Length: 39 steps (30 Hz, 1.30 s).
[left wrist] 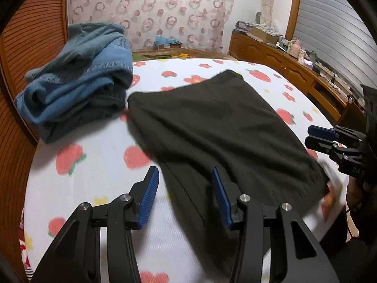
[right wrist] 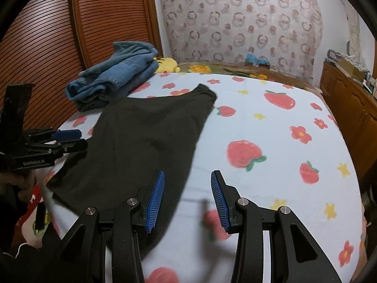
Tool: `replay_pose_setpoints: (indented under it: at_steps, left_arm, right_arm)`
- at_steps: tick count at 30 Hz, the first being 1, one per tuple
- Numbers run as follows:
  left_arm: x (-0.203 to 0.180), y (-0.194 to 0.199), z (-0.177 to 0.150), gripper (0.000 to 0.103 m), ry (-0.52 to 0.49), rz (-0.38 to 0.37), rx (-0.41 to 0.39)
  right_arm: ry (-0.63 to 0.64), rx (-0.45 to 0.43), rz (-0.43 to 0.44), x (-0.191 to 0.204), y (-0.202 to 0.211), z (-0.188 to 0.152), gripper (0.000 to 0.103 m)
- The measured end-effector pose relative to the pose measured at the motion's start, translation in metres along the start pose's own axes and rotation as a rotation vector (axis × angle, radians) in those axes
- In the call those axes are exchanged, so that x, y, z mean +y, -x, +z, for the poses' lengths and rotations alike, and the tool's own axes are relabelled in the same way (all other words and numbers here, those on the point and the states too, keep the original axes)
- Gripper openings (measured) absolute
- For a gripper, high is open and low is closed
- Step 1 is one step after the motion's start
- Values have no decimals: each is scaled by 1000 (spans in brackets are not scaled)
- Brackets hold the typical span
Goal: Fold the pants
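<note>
The dark pants lie flat on the bed, spread over a sheet printed with strawberries and flowers, with one end reaching toward the headboard side and the wider end near the bed's front edge. A heap of blue jeans sits just beside their far left corner, touching or nearly so.

The left gripper hangs above the near edge of the pants with its blue pads apart and nothing pinched between them. The right gripper is likewise released, straddling the right edge of the cloth without holding it.

Risks from here, as I judge them: with both grippers empty, a grab could catch only the top layer, so the fold would drag open instead of carrying over. The fabric is dark and shows few seams, so picking the true edge is hard. A sweep toward the far corner might snag the jeans and pull them along. The near end lies close to the bed's edge and could slide off if tugged.

Readable writing: the left gripper's body, seen from the right wrist view, carries "GenRobot.AI". The right gripper's body shows letters in the left wrist view, too partial to read.
</note>
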<state>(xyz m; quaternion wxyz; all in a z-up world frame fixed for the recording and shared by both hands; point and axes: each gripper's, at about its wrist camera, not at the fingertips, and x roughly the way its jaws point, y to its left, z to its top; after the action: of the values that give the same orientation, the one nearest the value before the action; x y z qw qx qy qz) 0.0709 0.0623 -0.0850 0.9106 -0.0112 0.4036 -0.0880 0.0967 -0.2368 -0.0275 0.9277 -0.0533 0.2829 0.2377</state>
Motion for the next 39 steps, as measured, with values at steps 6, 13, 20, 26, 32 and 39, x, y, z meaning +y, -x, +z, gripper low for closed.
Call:
replay_pose_setpoints:
  at_steps: [6,13,20,26,32,39]
  left_arm:
    - [-11,15,-25,48,11,-22,18]
    - [-18,25,-45,48,42,-6,42]
    - [-21,31,-57,35,78,-32,50]
    - [-33,38,-57,10,23,-32,43]
    - [-41,61,-49,7,-15,-27,-9]
    - [-37,56,-57,7,-9,-1,57]
  right_arm:
    - [6,2,15,15,15,-14,43]
    - [24,-2,20,27,25,-20,43]
    - [39,1,24,34,24,-24,43]
    - [15,10,24,32,21,-26,43]
    - [4,18,25,32,17,-28,43]
    - [-9,20,32,31,15,-29,43]
